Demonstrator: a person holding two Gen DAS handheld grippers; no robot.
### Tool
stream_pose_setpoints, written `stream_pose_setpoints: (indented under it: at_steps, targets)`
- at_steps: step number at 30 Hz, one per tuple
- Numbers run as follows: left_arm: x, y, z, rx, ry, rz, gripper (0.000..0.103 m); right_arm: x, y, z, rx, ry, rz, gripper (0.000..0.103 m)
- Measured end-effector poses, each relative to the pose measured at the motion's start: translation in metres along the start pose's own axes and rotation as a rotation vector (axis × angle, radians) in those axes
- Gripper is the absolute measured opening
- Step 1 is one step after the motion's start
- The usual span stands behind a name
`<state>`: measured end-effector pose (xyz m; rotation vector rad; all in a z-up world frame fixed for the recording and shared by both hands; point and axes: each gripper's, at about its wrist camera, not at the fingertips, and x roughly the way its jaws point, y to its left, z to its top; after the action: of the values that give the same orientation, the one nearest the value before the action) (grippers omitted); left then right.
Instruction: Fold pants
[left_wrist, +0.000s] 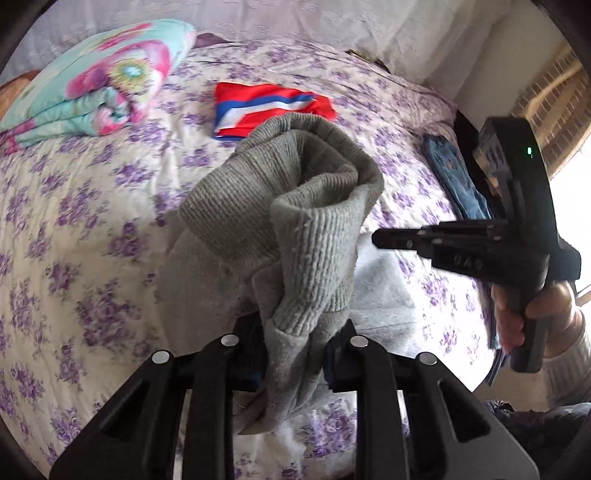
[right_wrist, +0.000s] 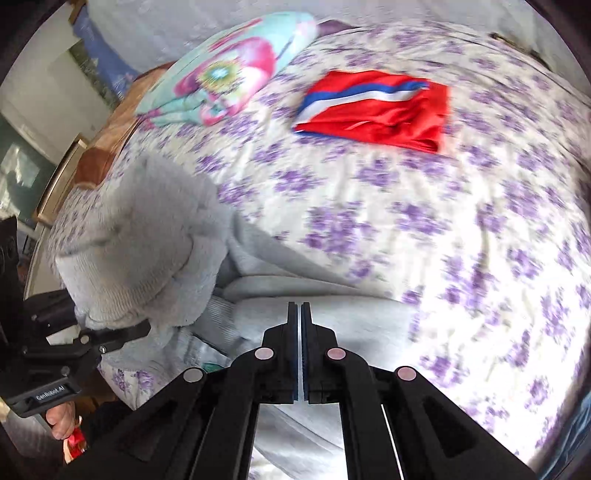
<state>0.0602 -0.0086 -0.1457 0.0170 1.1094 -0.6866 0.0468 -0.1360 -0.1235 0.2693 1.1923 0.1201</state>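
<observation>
One bed (left_wrist: 92, 229), covered by a white spread with purple flowers, fills both views and serves as the landmark. On the bed toward its far side lies a folded floral quilt (left_wrist: 99, 81) in turquoise and pink. Just beside the quilt, also on the bed, lies a folded red garment (left_wrist: 273, 107) with blue and white stripes. At the bed's edge by the window rests a piece of blue denim (left_wrist: 454, 177).

The grey pants (left_wrist: 295, 206) lie on the near side of the bed, with one ribbed cuff end lifted above the spread. The rest of the fabric trails down onto the bed beneath both tools.

The left tongs (left_wrist: 295, 347) are clamped on the bunched grey fabric just below the ribbed cuff. In the right wrist view the same tongs (right_wrist: 122, 332) appear from the side, with the raised cuff of the pants (right_wrist: 140, 236) above them.

The right tongs (right_wrist: 299, 332) are pressed together with nothing between them, poised above the pants near the bed's near edge. In the left wrist view the right tongs (left_wrist: 384, 240) point toward the lifted cuff, close to it but apart.
</observation>
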Motion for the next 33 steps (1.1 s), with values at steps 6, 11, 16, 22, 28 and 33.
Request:
stream_pose_setpoints:
  at_steps: [6, 11, 16, 22, 28, 33]
  targets:
    - [0.067, -0.081, -0.016, 0.26, 0.167, 0.092, 0.029, -0.036, -0.09, -0.05, 0.214, -0.06, -0.058, 0.004]
    - [0.116, -0.115, -0.034, 0.343, 0.25, 0.089, 0.09, -0.017, -0.1, -0.076, 0.277, -0.015, -0.041, 0.004]
    - [0.107, -0.134, -0.042, 0.421, 0.265, 0.078, 0.098, -0.047, -0.067, -0.061, 0.155, -0.086, -0.022, 0.004]
    - [0.025, -0.088, -0.018, 0.138, 0.114, -0.169, 0.098, -0.054, -0.041, -0.032, 0.049, -0.124, 0.068, 0.004]
    - [-0.022, -0.016, -0.011, -0.085, 0.003, -0.132, 0.097, -0.037, -0.002, -0.029, -0.047, -0.072, 0.176, 0.004]
    - [0.006, -0.024, -0.006, -0.099, 0.066, -0.181, 0.072, 0.018, -0.011, -0.061, -0.033, 0.159, -0.015, 0.002]
